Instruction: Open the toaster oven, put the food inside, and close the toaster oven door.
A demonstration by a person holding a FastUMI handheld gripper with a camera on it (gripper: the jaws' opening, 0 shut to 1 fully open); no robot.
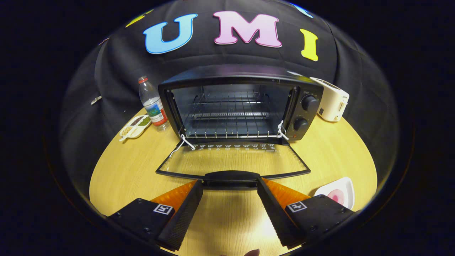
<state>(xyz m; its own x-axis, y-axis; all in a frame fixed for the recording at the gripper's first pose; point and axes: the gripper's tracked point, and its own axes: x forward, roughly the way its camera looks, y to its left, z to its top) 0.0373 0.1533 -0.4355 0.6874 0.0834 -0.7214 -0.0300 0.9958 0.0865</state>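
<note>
Currently the tool (pixel 230 188) sits low over the desk (pixel 117 170), fingers spread wide and pinching nothing. The fingertips (pixel 193 190) flank the two ends of the dark door handle (pixel 231 176) without visibly pressing on it; whether they brush it I cannot tell.

Toaster oven (pixel 241 103): black body, standing at the back of the desk against the booth wall. Glass door (pixel 231 161) folded fully down, lying flat toward the tool, handle edge nearest. Thin white cords (pixel 183 142) run from the door's sides up to the oven's front corners, likely as stays or pull aids. Cavity open and unloaded: wire rack (pixel 227 126) visible, heating rods behind it. Two knobs (pixel 308 103) on the panel to the right of the cavity.

Food: a pink item on a small white plate (pixel 343 190) just beyond the right-hand finger, near the desk's front edge. Judgement: the open step looks done; loading not yet begun. Placement makes sense, since the plate is close enough to reach with a short swing of the tool.

Other items: water bottle (pixel 153 105) and a divided snack dish (pixel 135 126) left of the oven; white slot toaster (pixel 332 99) to its right. None block the route from plate to rack.
</note>
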